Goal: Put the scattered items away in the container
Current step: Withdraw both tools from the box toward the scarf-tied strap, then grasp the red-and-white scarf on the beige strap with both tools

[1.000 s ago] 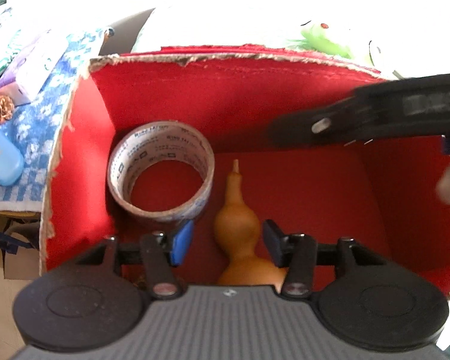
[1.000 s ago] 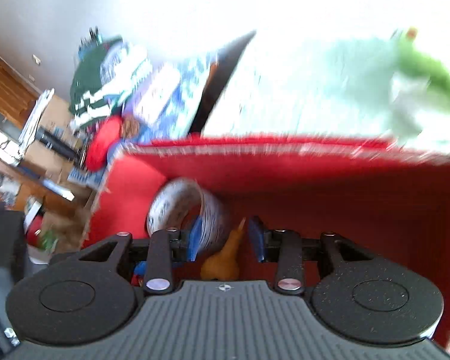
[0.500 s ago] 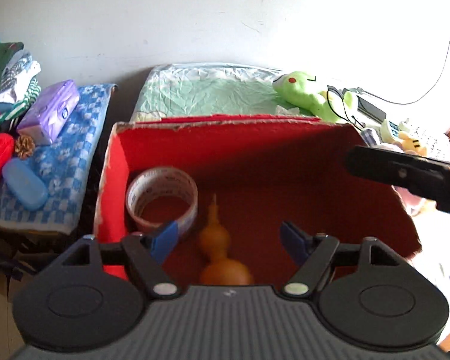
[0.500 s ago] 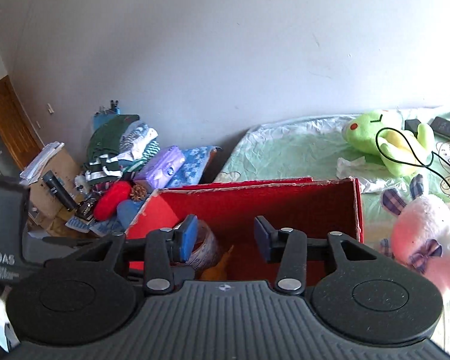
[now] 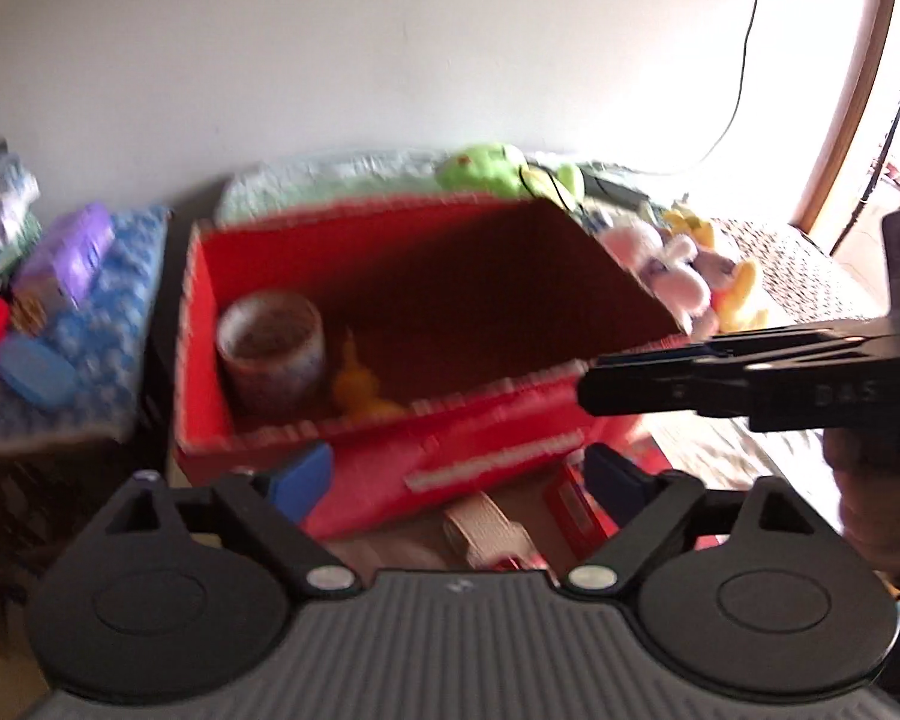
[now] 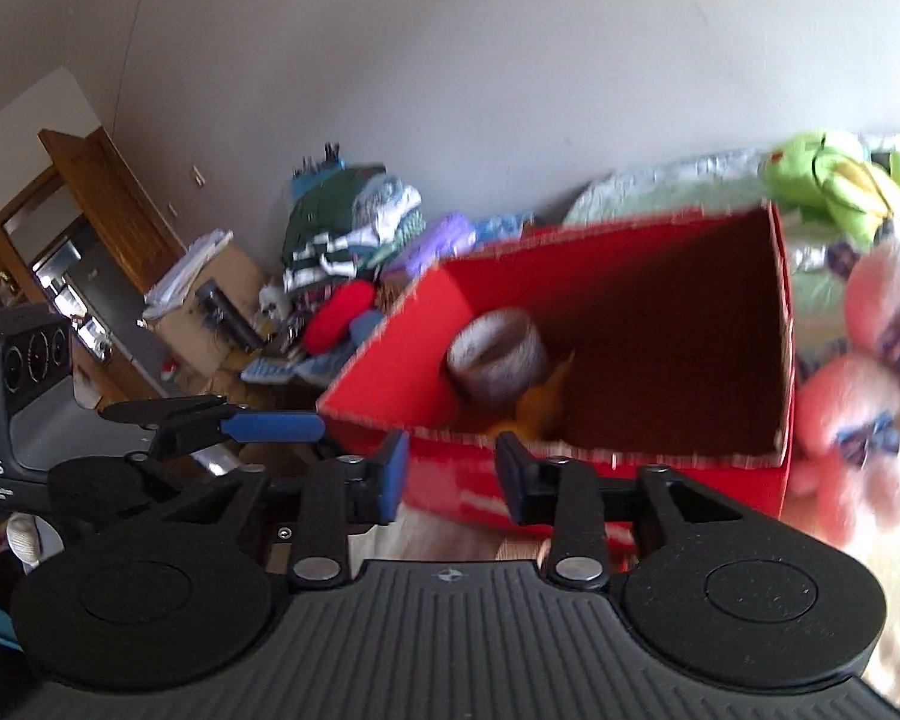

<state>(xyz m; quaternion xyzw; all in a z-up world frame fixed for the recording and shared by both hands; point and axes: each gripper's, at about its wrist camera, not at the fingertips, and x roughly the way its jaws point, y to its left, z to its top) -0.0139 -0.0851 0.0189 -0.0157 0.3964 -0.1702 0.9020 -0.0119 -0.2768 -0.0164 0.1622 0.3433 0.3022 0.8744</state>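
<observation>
Both grippers have pulled back from the red box, where the tape roll and gourd now lie, the left gripper having just opened wide and empty, the right gripper just narrowed on nothing, so the next move likely calls for another stray item.

Box: matt red cardboard, rough pale torn rim. Tape roll inside, lower left of box: glossy film, printed. Gourd beside it: smooth, orange-tan. Gripper bodies: matt black ribbed plastic, metal pivot pins, blue pads. Plush toys at right: fuzzy cloth. Door upper left: varnished wood.
</observation>
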